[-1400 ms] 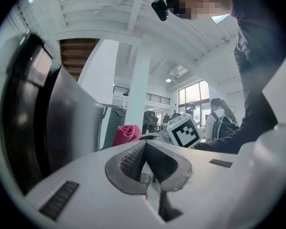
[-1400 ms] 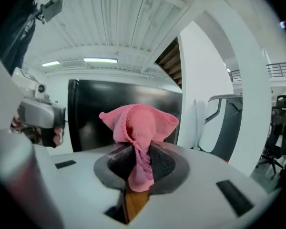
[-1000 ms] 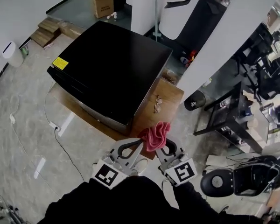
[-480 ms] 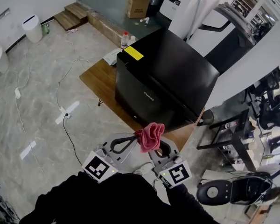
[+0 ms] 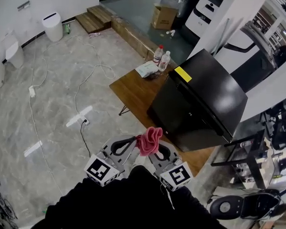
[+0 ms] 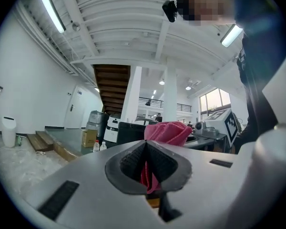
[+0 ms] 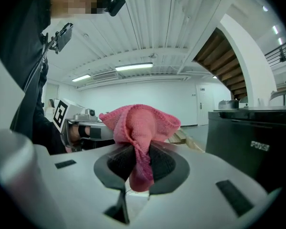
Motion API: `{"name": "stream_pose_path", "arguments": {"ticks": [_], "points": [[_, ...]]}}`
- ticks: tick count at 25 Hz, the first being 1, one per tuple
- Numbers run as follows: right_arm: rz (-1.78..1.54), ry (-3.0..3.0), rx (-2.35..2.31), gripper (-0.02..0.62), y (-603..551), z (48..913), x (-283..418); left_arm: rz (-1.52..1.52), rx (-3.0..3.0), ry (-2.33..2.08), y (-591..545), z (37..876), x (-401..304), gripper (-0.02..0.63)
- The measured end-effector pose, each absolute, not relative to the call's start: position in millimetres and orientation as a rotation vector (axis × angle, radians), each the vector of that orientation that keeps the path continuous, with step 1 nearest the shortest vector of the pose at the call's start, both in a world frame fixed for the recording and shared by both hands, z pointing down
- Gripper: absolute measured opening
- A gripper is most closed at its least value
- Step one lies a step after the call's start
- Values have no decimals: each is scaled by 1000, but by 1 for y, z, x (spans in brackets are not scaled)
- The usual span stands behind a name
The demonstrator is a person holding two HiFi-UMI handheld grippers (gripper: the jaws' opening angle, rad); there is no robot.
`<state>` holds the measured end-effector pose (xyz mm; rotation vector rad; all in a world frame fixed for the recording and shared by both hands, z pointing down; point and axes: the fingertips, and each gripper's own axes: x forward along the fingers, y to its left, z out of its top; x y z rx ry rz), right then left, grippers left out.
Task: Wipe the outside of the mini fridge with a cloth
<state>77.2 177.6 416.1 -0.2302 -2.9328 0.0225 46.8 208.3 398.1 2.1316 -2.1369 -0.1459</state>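
A black mini fridge (image 5: 200, 99) stands on a low wooden bench (image 5: 128, 87) above a grey marble floor (image 5: 52, 94), its top bearing a yellow sticker (image 5: 183, 74) and its outside, by the look of it, not yet touched by the wipe

Held up in front of the person and well short of the fridge, the left tongs (image 5: 132, 141) and right tongs (image 5: 157, 149) meet tip to tip. Both are clamped shut on the same bunched pink cloth (image 5: 149, 140), a fold of it pinched between each pair of jaws in the left gripper view and the right gripper view, the rest standing up in a tuft above them

The fridge lies ahead and to the right of the tongs, its near lower corner the closest part. The right tongs sit on that side and look the nearer of the two, so the reach would probably go forward and rightward. The right gripper view shows the dark fridge wall off to its right

Two small plastic bottles (image 5: 161, 57) stand at the bench's far end, just beside the fridge
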Motion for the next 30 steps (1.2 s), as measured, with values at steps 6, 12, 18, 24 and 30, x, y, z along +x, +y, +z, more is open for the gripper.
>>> {"name": "stream_pose_path", "arguments": {"ticks": [6, 12, 18, 24, 30], "points": [[0, -2929, -309, 69, 184, 420, 2, -156, 2058, -2210, 217, 404, -21, 6], [-9, -2961, -333, 69, 153, 426, -91, -108, 2036, -2235, 190, 411, -108, 6], [8, -3050, -267, 69, 92, 408, -182, -51, 2055, -2285, 134, 389, -206, 6], [68, -3067, -210, 69, 42, 402, -243, -35, 2117, -2246, 73, 375, -281, 6], [227, -3086, -12, 69, -1, 403, -268, -76, 2222, -2125, 11, 376, -317, 6]]}}
